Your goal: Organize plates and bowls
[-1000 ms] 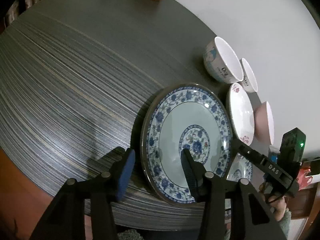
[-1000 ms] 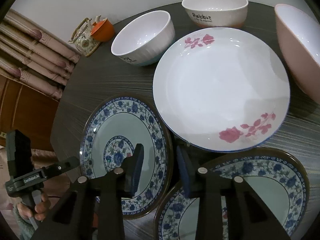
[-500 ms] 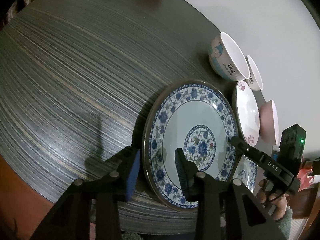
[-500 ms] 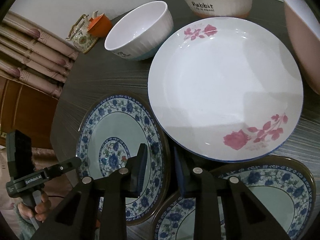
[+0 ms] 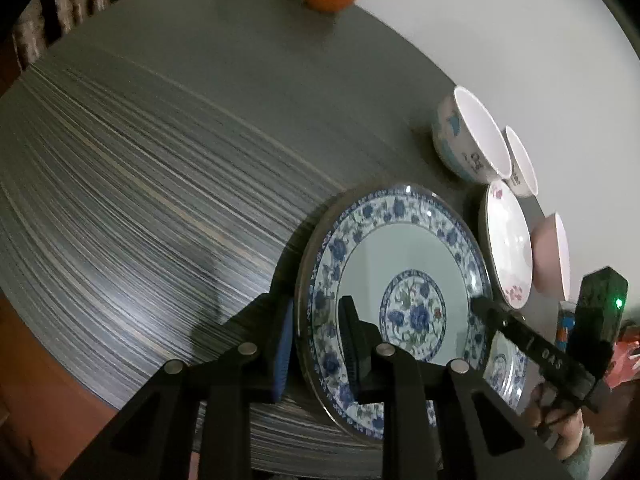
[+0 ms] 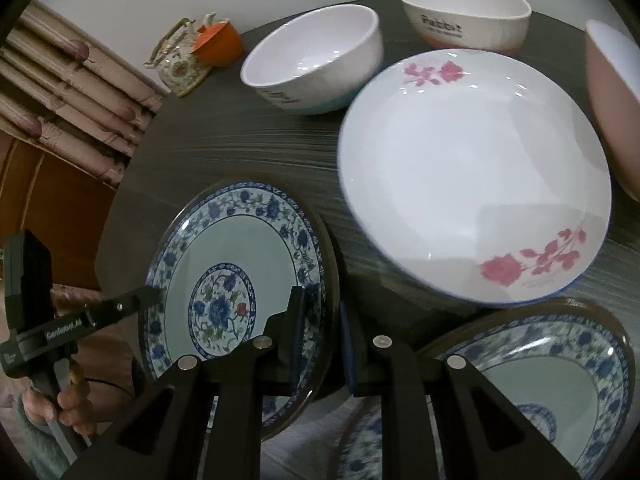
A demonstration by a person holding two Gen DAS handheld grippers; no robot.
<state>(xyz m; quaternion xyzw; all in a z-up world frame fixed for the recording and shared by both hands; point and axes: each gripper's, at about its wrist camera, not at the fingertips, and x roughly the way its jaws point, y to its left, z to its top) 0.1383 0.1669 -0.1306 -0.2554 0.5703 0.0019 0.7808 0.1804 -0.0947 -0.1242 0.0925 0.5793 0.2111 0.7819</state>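
**Blue-patterned plate gripped on both edges; remaining dishes on dark surface**

- Left gripper (image 5: 314,340): jaws nearly closed over the near-left rim of the blue floral plate (image 5: 404,280), one pad under the rim, the other on the plate's inner face. The hand (image 6: 60,408) holding it shows low left in the right wrist view.
- Right gripper (image 6: 320,336): jaws narrowed around the opposite rim of the same plate, the rim standing between the two pads; whether the pads press the rim cannot be told. The hand (image 5: 560,424) holding it shows low right in the left wrist view.
- Blue floral plate: tilted, spanning between the two sets of jaws, above the dark streaked surface (image 5: 160,160).
- Second blue floral plate (image 6: 540,368): just right of the right jaws, low, partly hidden behind the gripper body.
- White plate with pink roses (image 6: 472,168): ahead and right of the right jaws, its near edge overlapping the second blue plate.
- White bowl with blue base (image 6: 316,64): ahead of the right jaws, beyond the rose plate's left side.
- White "Rabbit" bowl (image 6: 468,16): farther ahead, to the right.
- Pink bowl (image 6: 612,100): far right, beside the rose plate.
- Floral teapot (image 6: 176,64) and orange cup (image 6: 218,42): far ahead and left, touching each other at the surface's far edge.
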